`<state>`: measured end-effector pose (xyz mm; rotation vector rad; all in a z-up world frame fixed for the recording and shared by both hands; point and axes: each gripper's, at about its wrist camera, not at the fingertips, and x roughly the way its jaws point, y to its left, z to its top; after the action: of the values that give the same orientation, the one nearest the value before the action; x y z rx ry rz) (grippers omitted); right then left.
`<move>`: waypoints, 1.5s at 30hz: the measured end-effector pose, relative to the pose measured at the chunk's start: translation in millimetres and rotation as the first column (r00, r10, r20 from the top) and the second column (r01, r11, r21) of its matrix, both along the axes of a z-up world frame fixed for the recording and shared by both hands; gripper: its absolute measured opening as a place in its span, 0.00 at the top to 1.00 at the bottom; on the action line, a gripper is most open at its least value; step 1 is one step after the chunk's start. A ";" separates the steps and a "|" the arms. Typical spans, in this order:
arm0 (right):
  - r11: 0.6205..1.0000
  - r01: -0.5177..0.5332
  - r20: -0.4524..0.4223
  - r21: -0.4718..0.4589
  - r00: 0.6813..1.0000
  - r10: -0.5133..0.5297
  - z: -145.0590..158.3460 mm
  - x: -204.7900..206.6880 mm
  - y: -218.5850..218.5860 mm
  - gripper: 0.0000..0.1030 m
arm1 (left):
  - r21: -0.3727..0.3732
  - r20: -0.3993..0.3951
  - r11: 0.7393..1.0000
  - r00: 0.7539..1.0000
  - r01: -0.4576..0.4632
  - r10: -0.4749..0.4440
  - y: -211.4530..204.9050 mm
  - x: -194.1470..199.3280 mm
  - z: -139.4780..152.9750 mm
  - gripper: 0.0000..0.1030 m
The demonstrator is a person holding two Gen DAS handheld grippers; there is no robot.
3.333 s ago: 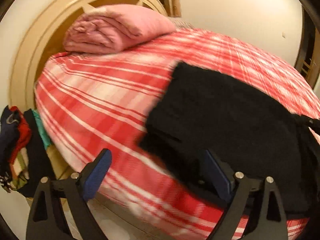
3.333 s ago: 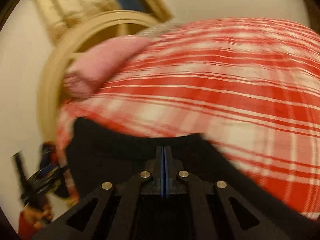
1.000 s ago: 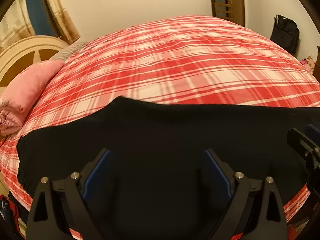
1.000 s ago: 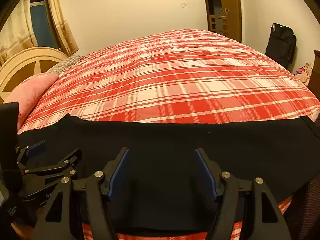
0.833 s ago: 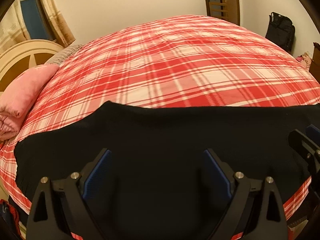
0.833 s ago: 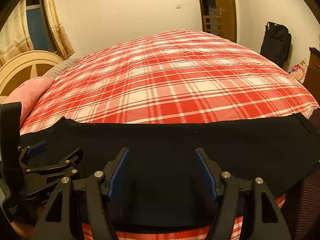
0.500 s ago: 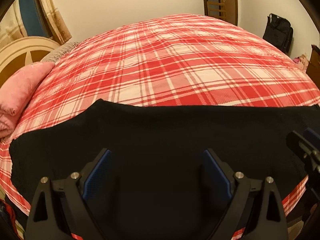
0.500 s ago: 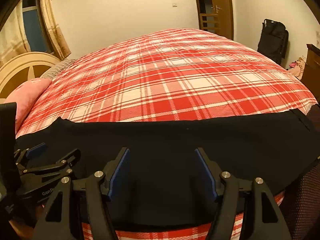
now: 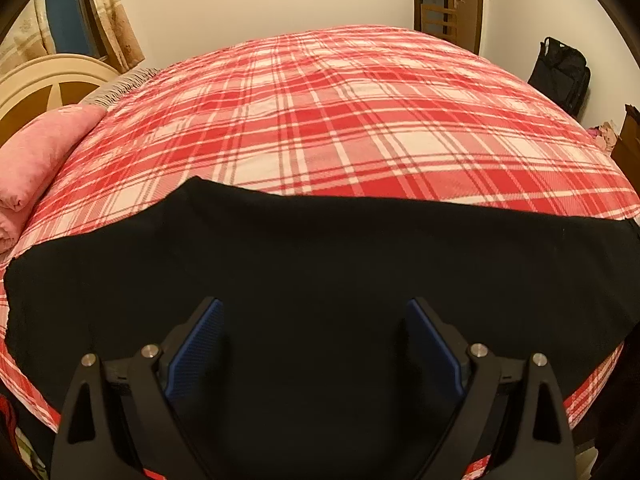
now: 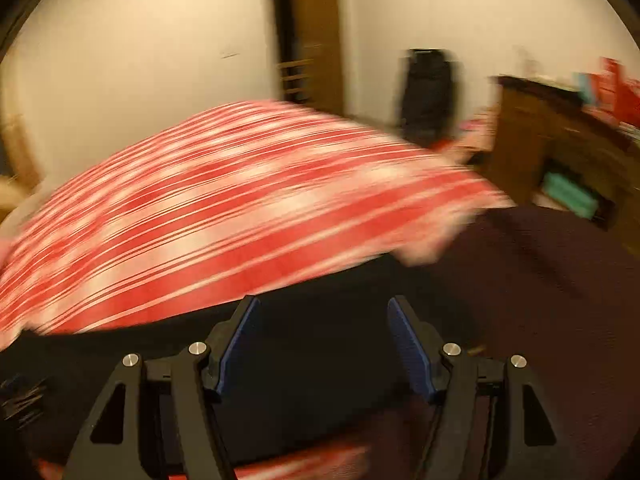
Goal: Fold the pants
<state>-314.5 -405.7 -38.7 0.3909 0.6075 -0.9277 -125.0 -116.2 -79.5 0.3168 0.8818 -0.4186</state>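
Black pants (image 9: 312, 264) lie flat across the near edge of the bed, spread left to right on the red plaid cover (image 9: 340, 120). My left gripper (image 9: 314, 320) is open and empty, just above the middle of the pants. My right gripper (image 10: 322, 320) is open and empty too, over the right end of the pants (image 10: 312, 360) near the bed's right corner. The right wrist view is blurred by motion.
A folded pink blanket (image 9: 36, 160) lies at the left by the cream headboard (image 9: 44, 80). A black bag (image 9: 560, 72) stands by the far wall next to a door. A dark wooden dresser (image 10: 560, 140) and a dark rug (image 10: 540, 280) are to the right of the bed.
My right gripper has swung quickly to the right, toward the right end of the pants and the bed corner. The left gripper has barely moved. Both have stayed open.
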 end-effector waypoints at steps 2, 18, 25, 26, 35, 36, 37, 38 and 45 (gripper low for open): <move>0.994 0.106 0.003 0.023 0.994 -0.106 -0.5 -36.0 -30.7 0.35 | -0.002 -0.010 1.000 1.000 -0.004 0.004 -1.4 0.5 -1.3 0.08; 0.968 0.118 -0.030 0.221 0.993 -0.114 -59.3 -42.2 -43.7 0.35 | 0.009 -0.015 1.000 1.000 0.017 -0.017 -13.7 -5.2 -5.2 0.08; 0.963 0.161 -0.024 0.217 0.987 -0.160 -58.9 -32.6 -48.2 0.37 | -0.007 -0.022 1.000 1.000 -0.009 0.009 -1.3 2.6 -3.4 0.08; 0.962 0.163 -0.021 0.218 0.986 -0.162 -58.0 -33.7 -48.3 0.39 | -0.013 -0.023 1.000 1.000 -0.016 0.016 2.3 4.4 -2.4 0.08; 0.986 0.057 -0.061 0.155 0.997 -0.048 -50.4 -15.4 -46.5 0.78 | -0.053 -0.026 0.995 0.996 -0.090 0.088 32.6 18.1 5.2 0.08; 0.987 0.039 -0.048 0.156 0.998 -0.032 -46.7 -13.3 -43.4 0.79 | -0.057 -0.022 0.994 0.995 -0.095 0.094 35.9 19.1 6.7 0.08; 0.987 0.020 -0.021 0.157 1.000 -0.017 -40.4 -11.4 -38.0 0.79 | -0.060 -0.021 0.993 0.995 -0.099 0.098 38.5 20.3 7.9 0.08; 0.989 -0.011 0.018 0.149 1.000 0.009 -29.9 -8.6 -30.2 0.80 | -0.063 -0.019 0.993 0.995 -0.103 0.102 41.4 21.9 9.3 0.08; 0.887 -0.462 0.152 -0.024 0.875 0.460 43.8 77.7 90.4 0.80 | -0.110 0.009 0.977 0.982 -0.184 0.186 80.2 38.4 23.7 0.08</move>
<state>-236.7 -315.3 5.1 0.3056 0.5330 -0.4293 -86.6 -35.9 -55.9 0.1361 0.8579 -0.2891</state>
